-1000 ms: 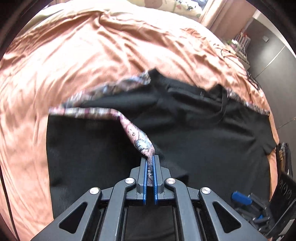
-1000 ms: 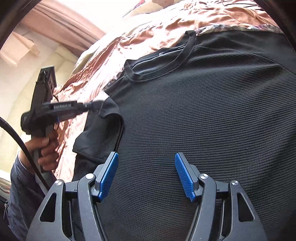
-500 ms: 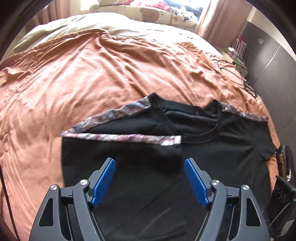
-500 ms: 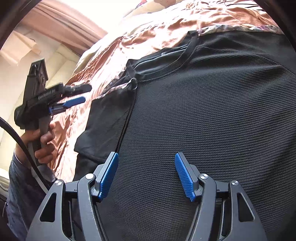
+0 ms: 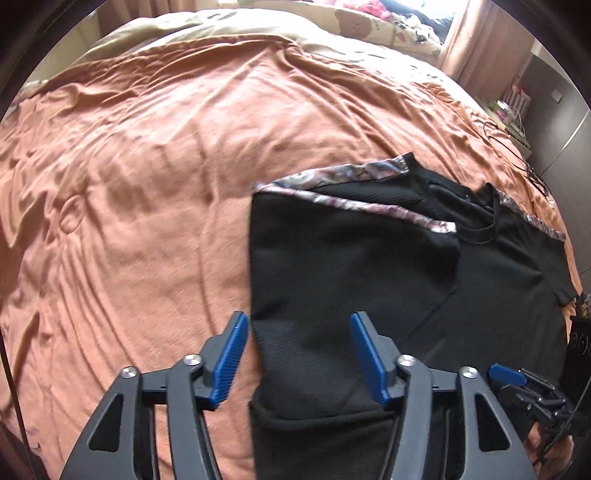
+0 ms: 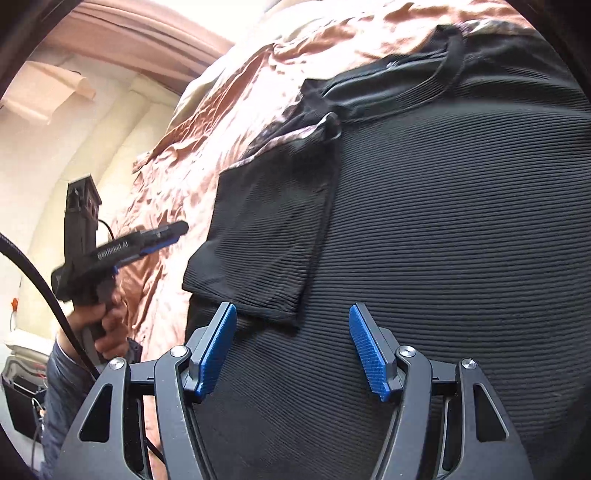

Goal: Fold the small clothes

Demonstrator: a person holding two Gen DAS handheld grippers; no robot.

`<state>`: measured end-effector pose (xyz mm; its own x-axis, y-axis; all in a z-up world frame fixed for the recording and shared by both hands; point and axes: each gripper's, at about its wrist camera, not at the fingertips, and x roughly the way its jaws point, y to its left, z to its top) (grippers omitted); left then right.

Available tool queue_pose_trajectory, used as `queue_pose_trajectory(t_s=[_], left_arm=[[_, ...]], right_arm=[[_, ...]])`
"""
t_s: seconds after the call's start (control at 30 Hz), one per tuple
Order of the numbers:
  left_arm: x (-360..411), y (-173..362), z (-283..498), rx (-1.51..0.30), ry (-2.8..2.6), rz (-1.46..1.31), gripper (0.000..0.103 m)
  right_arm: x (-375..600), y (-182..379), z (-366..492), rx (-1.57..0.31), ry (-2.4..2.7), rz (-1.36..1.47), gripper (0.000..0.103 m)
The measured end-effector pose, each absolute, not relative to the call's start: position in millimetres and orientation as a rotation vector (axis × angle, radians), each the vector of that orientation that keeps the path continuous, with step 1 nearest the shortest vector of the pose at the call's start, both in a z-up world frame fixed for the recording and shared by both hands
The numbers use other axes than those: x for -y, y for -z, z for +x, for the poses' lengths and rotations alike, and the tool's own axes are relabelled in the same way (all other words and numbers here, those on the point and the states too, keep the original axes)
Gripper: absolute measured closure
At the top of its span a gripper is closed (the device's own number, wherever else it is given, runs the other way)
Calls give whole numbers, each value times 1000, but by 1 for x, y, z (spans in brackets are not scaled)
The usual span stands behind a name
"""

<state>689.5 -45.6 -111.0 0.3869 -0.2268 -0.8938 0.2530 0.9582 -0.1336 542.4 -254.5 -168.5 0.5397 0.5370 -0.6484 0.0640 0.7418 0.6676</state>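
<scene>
Both sets of blue pads spread wide, nothing between them. Left gripper (image 5: 295, 356) held above the black t-shirt's (image 5: 369, 288) left edge, its left pad (image 5: 227, 360) over the bedsheet, right pad (image 5: 369, 360) over black fabric. Right gripper (image 6: 291, 350) jaws parted too, low over the shirt's ribbed body (image 6: 461, 258); whether the pads touch the fabric, cannot tell.

Shirt lies flat on the orange bedsheet (image 5: 129, 203). Left sleeve side folded in over the chest: folded flap (image 6: 269, 229) rests on the body, hem end just ahead of the right gripper's left pad (image 6: 216, 350). Patterned shoulder trim (image 5: 369, 206) runs diagonally along the fold's top edge, a second strip behind it toward the neckline (image 5: 491, 221). Right sleeve (image 5: 557, 273) flat, not folded.

In the right wrist view the left gripper sits off the shirt's side over the sheet, hand (image 6: 107, 321) on its handle, black cable (image 6: 33, 273) trailing. Pillows (image 5: 388, 22) and curtain (image 5: 465, 40) at the far end of the bed.
</scene>
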Motion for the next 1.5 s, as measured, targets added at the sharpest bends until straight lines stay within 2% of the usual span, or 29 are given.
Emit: queue_pose_trajectory(t_s=[0.1, 0.23, 0.43, 0.63, 0.7, 0.8, 0.83, 0.87, 1.07, 1.5], left_arm=[[33, 120, 686, -1158, 291, 22, 63], [20, 135, 680, -1195, 288, 16, 70], [11, 146, 673, -1209, 301, -19, 72], [6, 150, 672, -1214, 309, -48, 72], [5, 150, 673, -1211, 318, -64, 72], [5, 149, 673, -1205, 317, -65, 72], [6, 148, 675, -1204, 318, -69, 72], [7, 147, 676, -1201, 319, -75, 72], [5, 141, 674, -1176, 339, -108, 72], [13, 163, 660, -1238, 365, -95, 72]], right_arm=[[248, 176, 553, -992, -302, 704, 41], [243, 179, 562, -998, -303, 722, 41], [234, 184, 585, -1006, -304, 714, 42], [238, 186, 610, -992, -285, 724, 49], [238, 187, 619, -987, -271, 723, 55], [239, 189, 631, -1001, -236, 679, 84], [239, 190, 636, -1015, -223, 664, 98], [240, 190, 637, -1025, -216, 658, 101], [252, 175, 632, -992, -186, 648, 102], [251, 172, 612, -1006, -141, 639, 102]])
